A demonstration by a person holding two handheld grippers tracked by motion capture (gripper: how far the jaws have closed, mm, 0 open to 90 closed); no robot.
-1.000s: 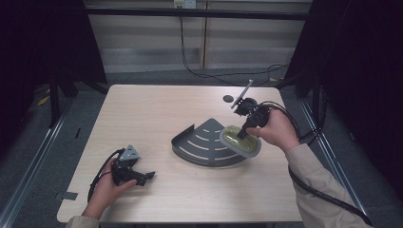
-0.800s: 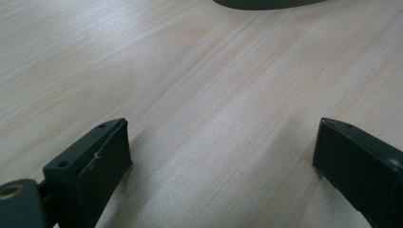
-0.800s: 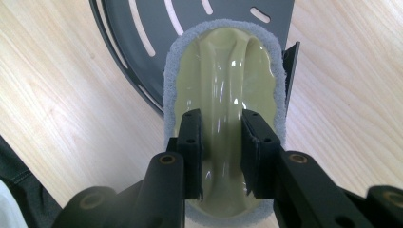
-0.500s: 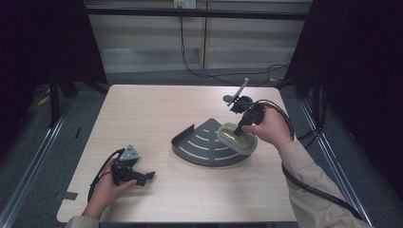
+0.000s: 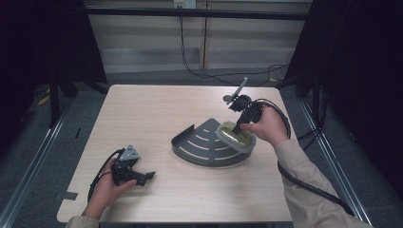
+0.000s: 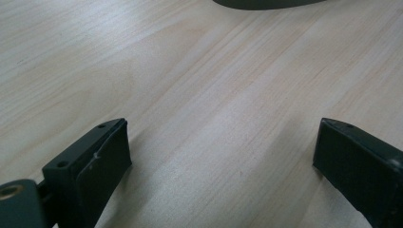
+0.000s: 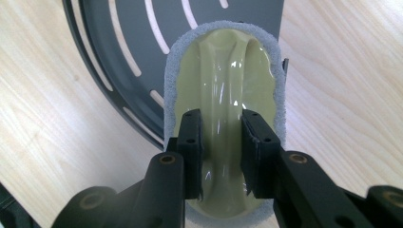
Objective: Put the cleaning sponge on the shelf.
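Sponge, an oval pad with a glossy olive-green plastic grip and a grey-white foam rim, sits clamped in the right gripper over the right end of a dark grey rack near the middle of the desk, toward its right edge. In the right gripper view, the two black jaws pinch the raised ridge that runs along the sponge's back, one pad on each side, with nothing else between them. The foam rim spreads out beyond the jaws on both sides and ahead of them. Part of the sponge overlaps the rack's slotted floor, and part of it hangs past the rack's straight wall over bare wood; whether the foam touches the rack cannot be told.

From the high view, the sponge lies tilted at the rack's right corner, directly under the right gripper, which the person's right hand points down and leftward at it. A cable loops from that gripper off the desk's right edge.

Near the front-left corner of the desk, the left gripper rests low on the wood in the left hand, well apart from rack and sponge. Its jaws stand wide apart in the left gripper view, holding nothing, with plain wood between them.
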